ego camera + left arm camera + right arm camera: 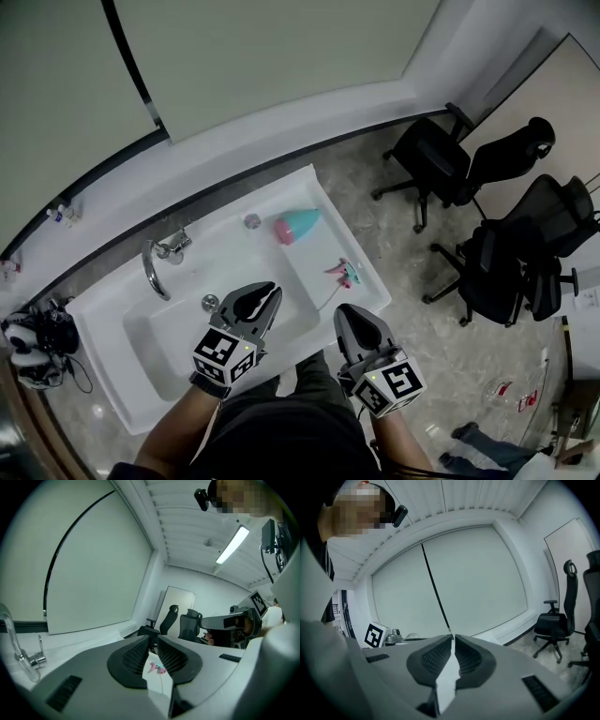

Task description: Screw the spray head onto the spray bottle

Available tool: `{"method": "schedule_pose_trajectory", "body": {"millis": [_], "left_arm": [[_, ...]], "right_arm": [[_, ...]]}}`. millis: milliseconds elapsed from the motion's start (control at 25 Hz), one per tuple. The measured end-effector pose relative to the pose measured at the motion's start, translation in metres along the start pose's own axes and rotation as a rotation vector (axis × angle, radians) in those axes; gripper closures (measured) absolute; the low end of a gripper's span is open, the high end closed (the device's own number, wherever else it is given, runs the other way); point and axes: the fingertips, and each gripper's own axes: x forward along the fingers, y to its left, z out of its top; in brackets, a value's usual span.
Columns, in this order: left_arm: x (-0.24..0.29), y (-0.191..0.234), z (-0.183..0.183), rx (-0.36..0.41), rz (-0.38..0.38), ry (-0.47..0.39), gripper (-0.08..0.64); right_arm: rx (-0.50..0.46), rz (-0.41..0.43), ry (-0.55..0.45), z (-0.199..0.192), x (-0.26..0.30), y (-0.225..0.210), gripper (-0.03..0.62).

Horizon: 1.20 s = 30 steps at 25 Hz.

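Observation:
A teal spray bottle (300, 224) with a pink neck end lies on its side on the white counter (375, 295), right of the sink. The pink-and-teal spray head (343, 273) lies apart from it nearer the counter's front, its thin tube trailing toward me. Both grippers hover over the counter's near side, short of both parts. My left gripper (271, 292) is shut and empty; in the left gripper view (153, 641) the spray head (157, 668) shows small behind its closed tips. My right gripper (352, 312) (453, 639) is shut with nothing in it.
A chrome faucet (155, 265) stands at the back left of the sink basin (150, 342), with a drain (210, 302) near my left gripper. Black office chairs (441, 159) (525, 248) stand on the floor to the right. Dark gear (37, 342) lies at the counter's far left.

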Motion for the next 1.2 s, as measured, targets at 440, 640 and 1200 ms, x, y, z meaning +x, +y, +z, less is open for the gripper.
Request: {"method": "schedule_pose_trajectory", "body": {"millis": [440, 640, 1200], "left_arm": [[0.127, 0.086, -0.068, 0.032, 0.078, 0.145, 0.357], [0.158, 0.131, -0.102, 0.074, 0.109, 0.155, 0.230], [0.235, 0.183, -0.139, 0.249, -0.075, 0.237, 0.069]], "right_arm": [[0.036, -0.006, 0.152, -0.033, 0.058, -0.113, 0.592], [0.046, -0.004, 0.200, -0.049, 0.072, -0.139, 0.592], [0.085, -0.014, 0.308, -0.095, 0.112, -0.193, 0.592]]}}
